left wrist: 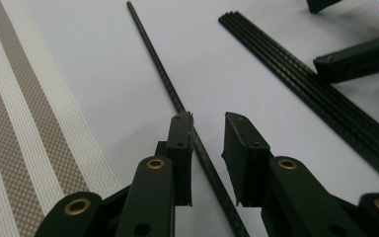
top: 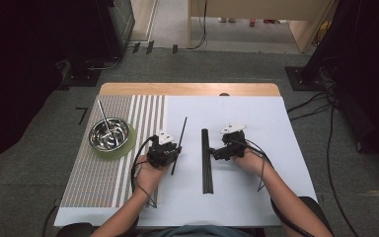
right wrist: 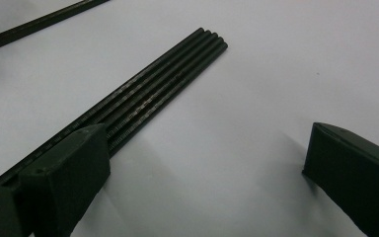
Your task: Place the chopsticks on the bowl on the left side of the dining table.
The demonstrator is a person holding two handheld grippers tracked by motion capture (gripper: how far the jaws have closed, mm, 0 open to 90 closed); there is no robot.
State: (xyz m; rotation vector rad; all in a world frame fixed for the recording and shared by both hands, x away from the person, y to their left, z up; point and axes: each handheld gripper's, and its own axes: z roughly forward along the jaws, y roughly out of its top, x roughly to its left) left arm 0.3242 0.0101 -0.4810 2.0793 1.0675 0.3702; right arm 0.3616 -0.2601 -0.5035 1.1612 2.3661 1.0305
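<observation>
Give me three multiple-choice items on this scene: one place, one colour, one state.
1. Where is the steel bowl?
A. on the striped placemat
B. on the white sheet between the claws
C. on the floor

2. What colour is the round mat under the bowl?
A. red
B. green
C. blue

3. What state is the right claw in?
A. shut on the bowl
B. open
C. shut tight, empty

Answers:
1 A: the high view shows it on the stripes at the table's left.
2 B: a green rim shows around the bowl.
3 B: its jaws stand wide apart in the right gripper view.
</observation>
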